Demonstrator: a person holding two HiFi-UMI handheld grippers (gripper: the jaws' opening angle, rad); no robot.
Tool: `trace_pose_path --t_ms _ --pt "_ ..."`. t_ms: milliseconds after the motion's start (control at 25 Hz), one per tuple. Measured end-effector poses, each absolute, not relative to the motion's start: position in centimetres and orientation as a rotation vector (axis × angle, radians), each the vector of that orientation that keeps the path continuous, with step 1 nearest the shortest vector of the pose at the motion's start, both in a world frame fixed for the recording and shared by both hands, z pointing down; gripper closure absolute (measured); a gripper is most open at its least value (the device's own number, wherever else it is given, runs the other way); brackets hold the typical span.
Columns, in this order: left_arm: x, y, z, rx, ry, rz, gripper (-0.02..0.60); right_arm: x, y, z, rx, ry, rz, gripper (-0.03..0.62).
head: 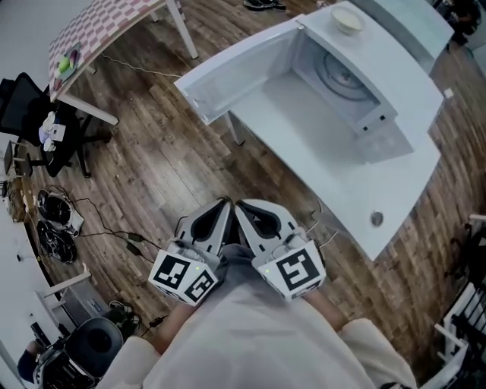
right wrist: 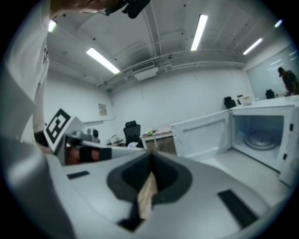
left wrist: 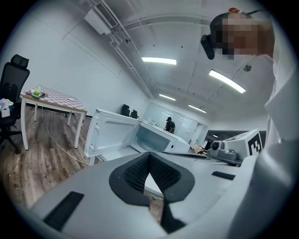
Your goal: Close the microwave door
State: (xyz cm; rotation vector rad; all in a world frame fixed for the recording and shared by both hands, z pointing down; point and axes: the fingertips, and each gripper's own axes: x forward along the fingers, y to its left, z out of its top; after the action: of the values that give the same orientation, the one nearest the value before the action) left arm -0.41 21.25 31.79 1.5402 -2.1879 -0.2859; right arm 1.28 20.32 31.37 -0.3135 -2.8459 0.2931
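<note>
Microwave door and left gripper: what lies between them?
In the head view, only bare wooden floor lies between the left gripper and the open microwave door.

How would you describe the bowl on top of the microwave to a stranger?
Start at the white table, where a white microwave stands with its door open. On the microwave's flat top sits a small cream bowl, the only loose thing there.

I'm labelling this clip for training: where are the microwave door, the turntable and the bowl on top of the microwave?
microwave door [head: 241, 72]: head view, inner face of the open door.
turntable [head: 343, 74]: head view, middle of the plate.
bowl [head: 347, 20]: head view, its centre.
</note>
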Motion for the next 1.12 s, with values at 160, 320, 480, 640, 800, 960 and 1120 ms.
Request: trace_pose_path --t_ms 160,320,480,640,800,960,1120 --pt "-1.8 20.3 32.1 1.562 -2.172 -0.289 0.566 -0.2 19.8 31.8 -0.332 -2.842 0.307 0.572" --pt "-4.5 19.9 32.3 1.589 -2.142 -0.311 0.566 -2.6 19.4 31.8 -0.342 -2.845 0.286 0.572" --pt "-7.6 19.2 31.8 1.614 -2.123 -0.308 0.566 -5.6 18.8 31.5 -0.333 -2.844 0.275 0.572" --pt "-10.6 18.2 31.5 1.669 -2.081 -0.286 0.566 -9.1 17.7 31.8 -0.293 -2.834 0.290 0.572" --pt "-14.3 17.3 31.2 1.713 -2.033 -0.271 0.566 -12.6 16.5 31.4 -0.222 -2.843 0.342 0.572" --pt "-17.6 15.9 30.4 1.773 -1.988 -0.237 0.566 -15.9 15.3 30.7 -0.157 -2.855 0.408 0.572" --pt "-20.4 14.8 29.2 1.848 -1.939 -0.220 0.566 -18.7 14.6 29.8 -0.092 -2.878 0.424 0.572"
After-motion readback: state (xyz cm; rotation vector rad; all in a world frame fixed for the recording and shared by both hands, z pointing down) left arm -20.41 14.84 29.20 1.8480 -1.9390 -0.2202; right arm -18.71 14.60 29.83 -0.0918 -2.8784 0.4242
